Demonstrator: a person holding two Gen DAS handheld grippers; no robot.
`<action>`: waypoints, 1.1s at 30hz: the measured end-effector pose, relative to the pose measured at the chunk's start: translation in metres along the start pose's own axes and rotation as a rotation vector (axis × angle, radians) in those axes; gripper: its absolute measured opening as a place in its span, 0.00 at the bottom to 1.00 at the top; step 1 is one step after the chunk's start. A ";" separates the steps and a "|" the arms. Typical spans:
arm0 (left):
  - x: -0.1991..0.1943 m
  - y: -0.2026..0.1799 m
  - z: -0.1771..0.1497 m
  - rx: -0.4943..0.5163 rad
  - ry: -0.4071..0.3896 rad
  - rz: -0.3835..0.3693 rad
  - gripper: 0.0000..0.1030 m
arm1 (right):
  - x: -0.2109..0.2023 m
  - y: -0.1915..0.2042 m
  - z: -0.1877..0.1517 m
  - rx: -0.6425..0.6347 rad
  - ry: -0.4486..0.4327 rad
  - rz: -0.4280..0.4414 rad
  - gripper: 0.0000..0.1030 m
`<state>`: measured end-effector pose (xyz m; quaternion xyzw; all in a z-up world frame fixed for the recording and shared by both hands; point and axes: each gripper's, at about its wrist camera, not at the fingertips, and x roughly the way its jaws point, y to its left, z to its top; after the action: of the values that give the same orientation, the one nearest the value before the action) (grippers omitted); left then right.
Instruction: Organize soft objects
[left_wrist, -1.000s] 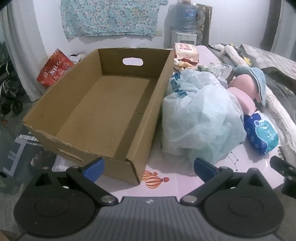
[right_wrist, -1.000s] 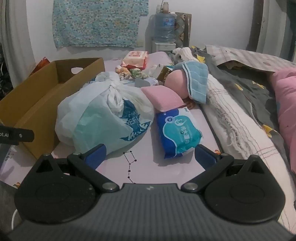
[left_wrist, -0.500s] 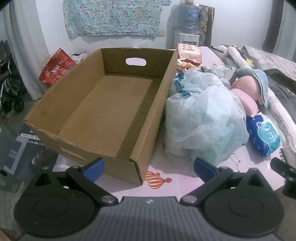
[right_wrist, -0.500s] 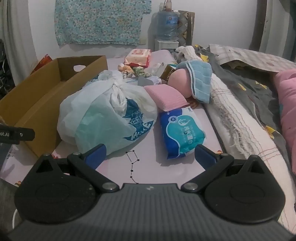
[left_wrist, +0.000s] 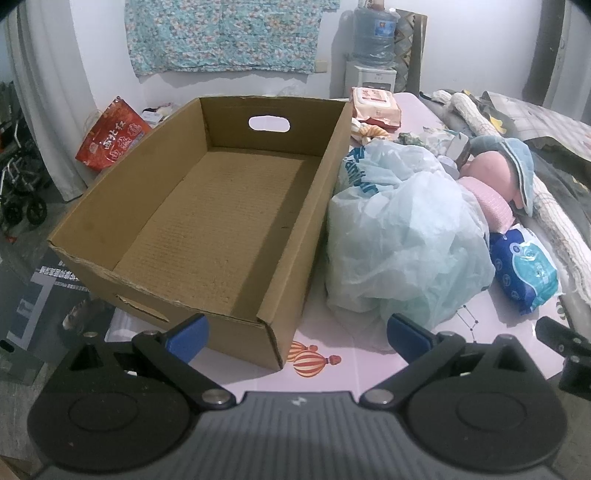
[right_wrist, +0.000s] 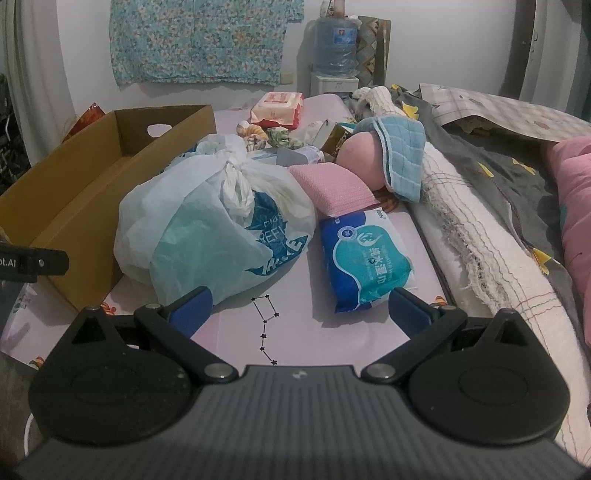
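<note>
Pink mat (right_wrist: 236, 332), crowded. Both jaws wide open, holding nothing. Could snag tied plastic bag (right_wrist: 214, 229), knock wet wipes pack (right_wrist: 365, 258), miss cardboard box (left_wrist: 221, 206).

A lived-in bedroom at home. A bed with rumpled quilts (right_wrist: 495, 206) fills one side, a floral cloth (left_wrist: 225, 33) hangs on the white wall, and a water dispenser (left_wrist: 373, 55) stands in the corner. A pink children's play mat (right_wrist: 354, 332) with printed balloons and household clutter complete it.
</note>
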<state>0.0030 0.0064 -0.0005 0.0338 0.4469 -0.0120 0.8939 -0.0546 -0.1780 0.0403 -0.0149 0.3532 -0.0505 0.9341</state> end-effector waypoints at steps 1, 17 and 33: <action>0.000 0.000 0.000 0.001 0.001 0.000 1.00 | 0.000 0.000 0.000 0.000 0.000 0.000 0.99; 0.004 0.006 -0.003 -0.012 0.012 0.005 1.00 | 0.003 0.006 -0.002 -0.025 0.016 0.003 0.99; 0.005 0.014 -0.005 -0.034 0.020 0.017 1.00 | 0.011 0.024 -0.002 -0.090 0.043 0.031 0.99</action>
<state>0.0027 0.0210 -0.0063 0.0223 0.4559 0.0035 0.8898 -0.0457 -0.1556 0.0303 -0.0503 0.3751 -0.0203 0.9254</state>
